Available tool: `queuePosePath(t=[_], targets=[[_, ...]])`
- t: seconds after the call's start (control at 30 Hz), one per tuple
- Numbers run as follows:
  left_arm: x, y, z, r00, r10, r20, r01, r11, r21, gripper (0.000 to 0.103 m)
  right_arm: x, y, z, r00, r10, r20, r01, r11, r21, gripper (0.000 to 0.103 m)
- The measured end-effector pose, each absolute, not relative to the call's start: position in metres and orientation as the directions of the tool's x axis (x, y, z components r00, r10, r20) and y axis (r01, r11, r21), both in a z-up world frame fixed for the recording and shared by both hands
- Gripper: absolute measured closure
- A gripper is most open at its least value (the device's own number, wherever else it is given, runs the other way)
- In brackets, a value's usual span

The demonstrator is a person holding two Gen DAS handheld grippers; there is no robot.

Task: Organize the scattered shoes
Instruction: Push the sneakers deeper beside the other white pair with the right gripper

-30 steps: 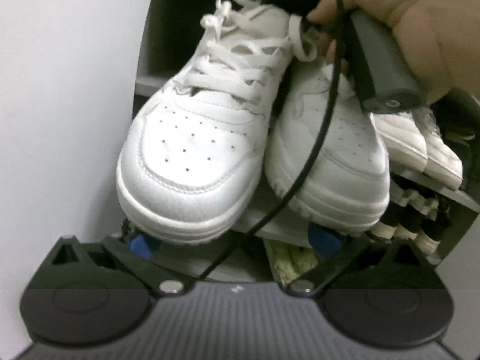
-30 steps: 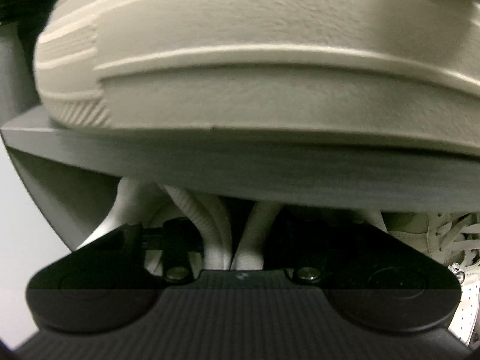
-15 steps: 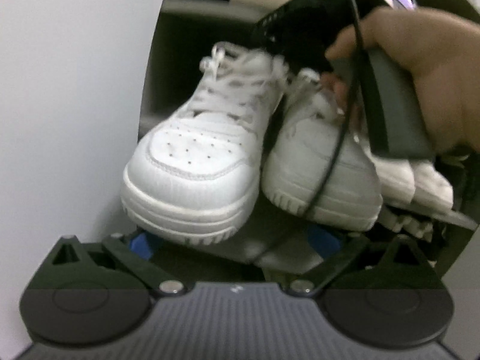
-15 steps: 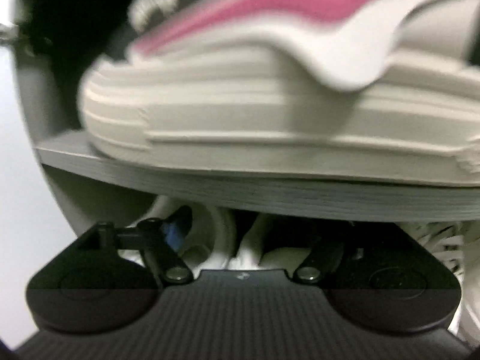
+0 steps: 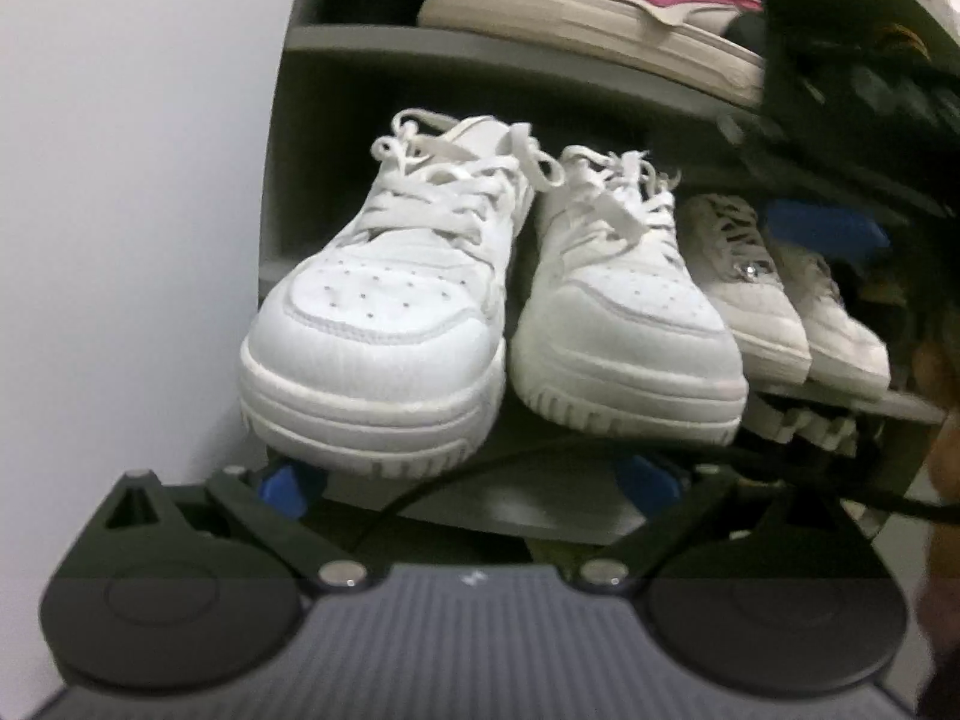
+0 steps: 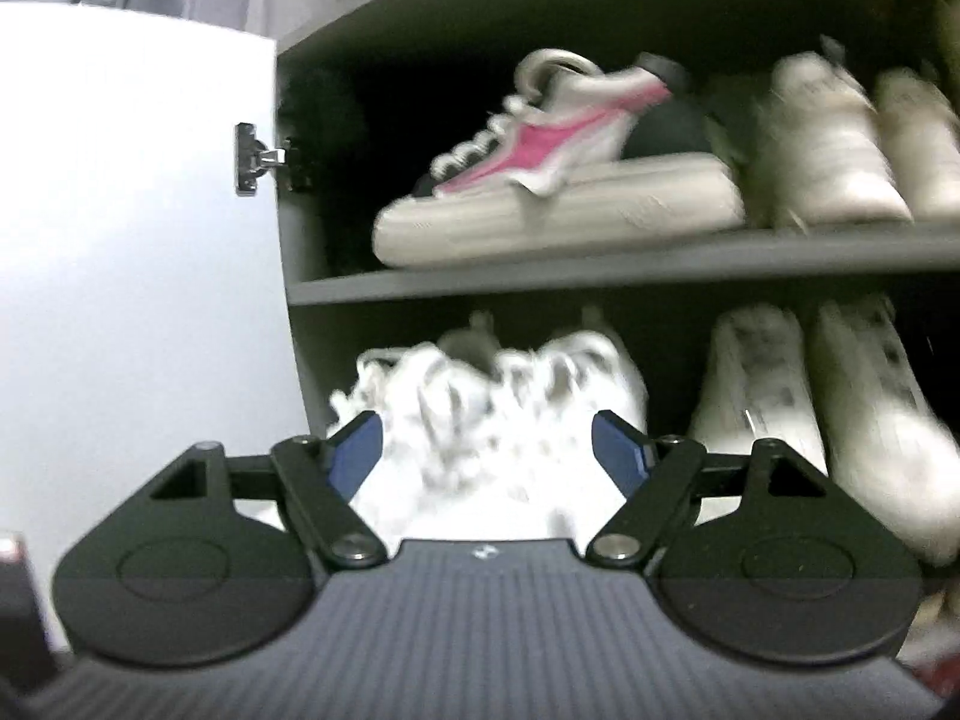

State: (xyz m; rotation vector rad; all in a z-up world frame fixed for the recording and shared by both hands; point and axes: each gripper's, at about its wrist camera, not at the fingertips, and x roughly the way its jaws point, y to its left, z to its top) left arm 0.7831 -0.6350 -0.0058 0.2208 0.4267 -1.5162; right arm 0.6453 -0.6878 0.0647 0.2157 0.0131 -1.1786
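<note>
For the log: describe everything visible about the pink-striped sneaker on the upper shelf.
The pink-striped sneaker lies side-on on the upper grey shelf, toe toward the cabinet's left wall. It has a thick cream rubber sole, a pale upper with a bright pink side stripe, dark panels near the laces and heel, and white laces. It rests flat on its sole, alone at the shelf's left end; pale shoes stand to its right. Neither tool touches it. Fine details are blurred.

The left tool (image 5: 468,480) and right tool (image 6: 487,453) both have their fingers spread wide, gripping nothing.
</note>
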Motion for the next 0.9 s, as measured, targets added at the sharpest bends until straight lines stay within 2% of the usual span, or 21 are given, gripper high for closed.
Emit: queuePosePath(t=[0.23, 0.43, 0.57, 0.67, 0.8, 0.9], targets=[[0.769, -0.633, -0.007, 0.018, -0.931, -0.365, 1.000, 0.019, 0.003, 0.002, 0.627, -0.654, 0.033, 0.483, -0.848, -0.217, 0.866, 0.427, 0.259, 0.024], [0.769, -0.636, -0.006, -0.005, -0.921, -0.388, 1.000, 0.005, -0.025, 0.002, 0.607, -0.668, 0.012, 0.509, -0.827, -0.239, 0.819, 0.381, 0.428, 0.022], [0.764, -0.639, -0.007, 0.004, -0.923, -0.385, 1.000, -0.005, 0.021, 0.002, 0.603, -0.674, 0.002, 0.570, -0.783, -0.250, 0.771, 0.404, 0.492, 0.022], [0.764, -0.641, -0.006, -0.003, -0.921, -0.389, 1.000, -0.009, 0.013, 0.002, 0.596, -0.674, -0.006, 0.576, -0.789, -0.213, 0.747, 0.402, 0.530, 0.029], [0.768, -0.646, -0.003, 0.011, -0.922, -0.388, 1.000, 0.010, 0.006, 0.002, 0.600, -0.675, -0.007, 0.600, -0.784, -0.158, 0.706, 0.427, 0.565, 0.046], [0.772, -0.655, -0.003, 0.023, -0.913, -0.407, 1.000, 0.026, -0.001, 0.002, 0.605, -0.682, -0.007, 0.583, -0.796, -0.161, 0.715, 0.409, 0.566, 0.046]])
